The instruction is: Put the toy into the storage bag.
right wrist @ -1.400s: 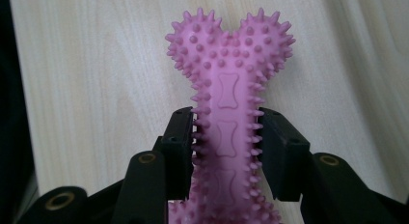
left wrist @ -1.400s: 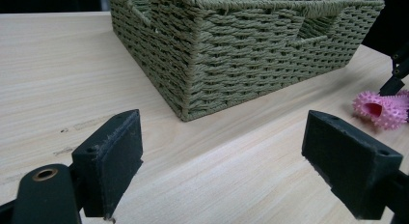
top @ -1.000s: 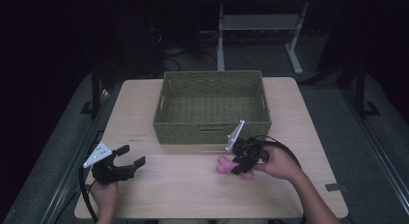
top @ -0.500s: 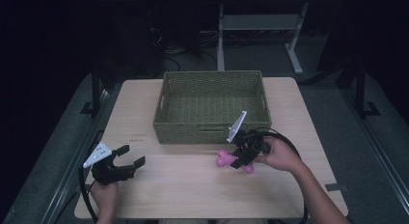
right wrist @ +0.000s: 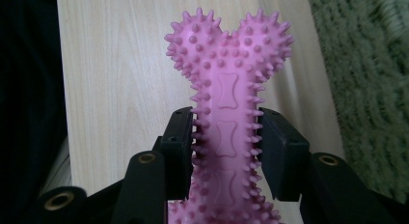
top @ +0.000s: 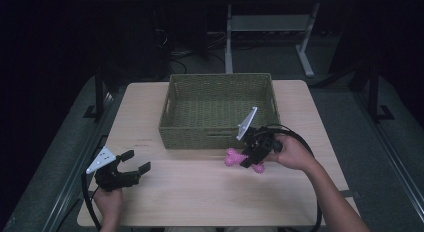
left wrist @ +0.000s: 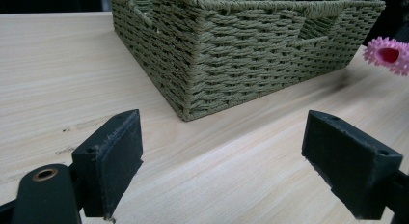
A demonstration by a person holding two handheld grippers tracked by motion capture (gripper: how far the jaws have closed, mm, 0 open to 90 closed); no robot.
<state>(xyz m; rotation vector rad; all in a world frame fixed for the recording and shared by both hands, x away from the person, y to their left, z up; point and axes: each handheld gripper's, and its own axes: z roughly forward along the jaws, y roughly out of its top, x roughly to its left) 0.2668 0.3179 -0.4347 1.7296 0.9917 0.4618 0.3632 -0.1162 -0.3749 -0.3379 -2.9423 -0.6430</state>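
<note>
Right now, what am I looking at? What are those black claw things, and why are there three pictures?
A person sits at a wooden table and holds a grabbing tool in each hand. One camera looks down from above. Two more cameras ride on the tools themselves, so you see along their black jaws.

On the table stands a green woven basket. The right tongs are squeezed shut on a pink spiky bone toy, holding it by its narrow middle, just in front of the basket. In the high view you can see the toy in that hand.

The left tongs are open and hold nothing; from their own camera you see the two jaws apart, with bare table between them.
</note>
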